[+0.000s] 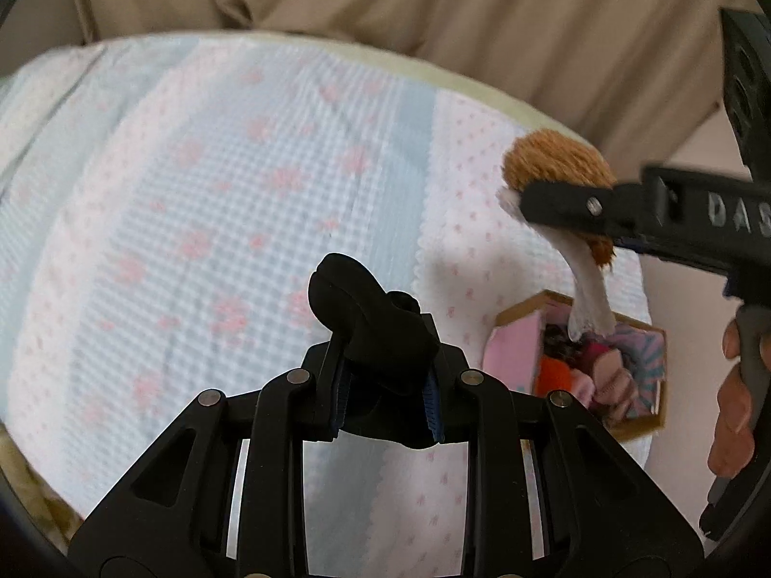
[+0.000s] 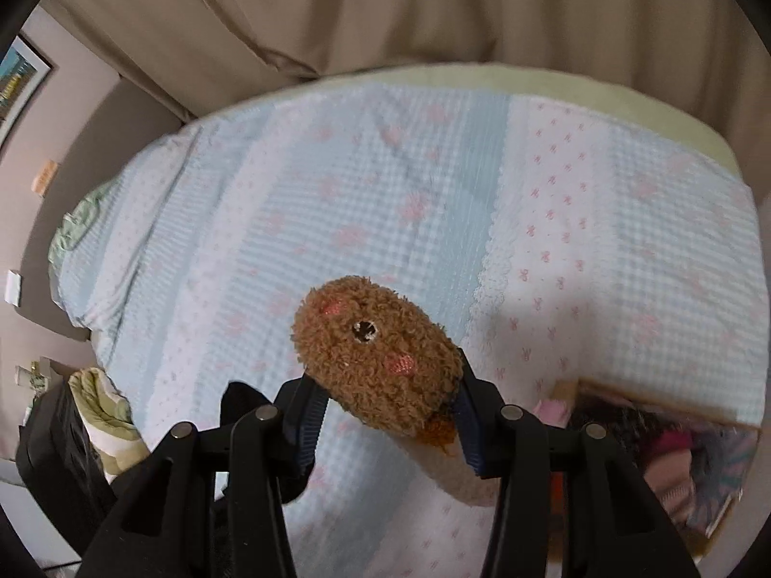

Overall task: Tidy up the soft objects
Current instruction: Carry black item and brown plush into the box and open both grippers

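Mid-carry step, by the look of it. R gripper [image 2: 385, 414] clamped on brown plush sock [image 2: 380, 356], fuzzy face-end forward, white cuff hanging below, tip just over open wooden box [image 1: 660, 419]. Box sits at bed's near-right corner on quilt [image 1: 217, 168], already stuffed w/ soft items: pink, orange, striped.

L gripper [image 1: 385, 375] clamped on a dark black soft thing [image 1: 361, 308], prob. a sock; held up over quilt, left of box, apart from it.

Next, as judged: lower R over box opening, get dangling cuff inside rim, then release; L load after, needs room in a crowded box.

Hard to tell: black item's identity; box contents blurred; box far edge cut off in R view. Whether cuff touches contents: can't tell.
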Demonstrator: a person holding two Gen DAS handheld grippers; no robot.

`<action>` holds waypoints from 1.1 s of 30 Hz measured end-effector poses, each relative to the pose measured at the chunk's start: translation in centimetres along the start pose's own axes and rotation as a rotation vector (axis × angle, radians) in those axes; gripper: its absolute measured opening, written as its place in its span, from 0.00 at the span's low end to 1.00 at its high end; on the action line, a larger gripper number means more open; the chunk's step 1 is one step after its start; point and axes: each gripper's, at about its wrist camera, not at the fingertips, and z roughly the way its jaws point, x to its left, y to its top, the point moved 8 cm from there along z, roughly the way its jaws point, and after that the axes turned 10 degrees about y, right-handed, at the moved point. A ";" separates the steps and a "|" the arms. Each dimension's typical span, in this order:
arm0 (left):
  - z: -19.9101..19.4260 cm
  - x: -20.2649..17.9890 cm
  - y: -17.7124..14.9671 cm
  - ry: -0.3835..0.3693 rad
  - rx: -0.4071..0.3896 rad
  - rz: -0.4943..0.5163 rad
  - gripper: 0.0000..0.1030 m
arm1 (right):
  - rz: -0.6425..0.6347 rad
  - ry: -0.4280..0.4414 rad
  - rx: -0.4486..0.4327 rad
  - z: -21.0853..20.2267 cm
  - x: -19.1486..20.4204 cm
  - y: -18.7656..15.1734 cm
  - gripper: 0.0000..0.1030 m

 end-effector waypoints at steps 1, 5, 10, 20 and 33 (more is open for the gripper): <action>-1.0 0.0 0.1 -0.004 -0.006 0.009 0.22 | -0.001 -0.001 -0.018 -1.4 0.7 -0.6 0.42; -5.3 0.0 -0.4 -0.032 -0.014 0.039 0.22 | 0.016 -0.011 -0.069 -5.2 2.5 -3.3 0.42; -7.8 -0.8 -1.8 -0.040 -0.025 0.087 0.22 | 0.049 -0.015 -0.110 -9.2 3.5 -7.5 0.42; -9.5 -7.6 -3.4 -0.081 -0.034 0.185 0.22 | 0.083 -0.081 -0.161 -14.3 -0.2 -12.5 0.42; -5.8 -21.1 -4.6 -0.159 0.025 0.304 0.22 | 0.263 -0.187 -0.210 -20.6 -13.4 -15.2 0.42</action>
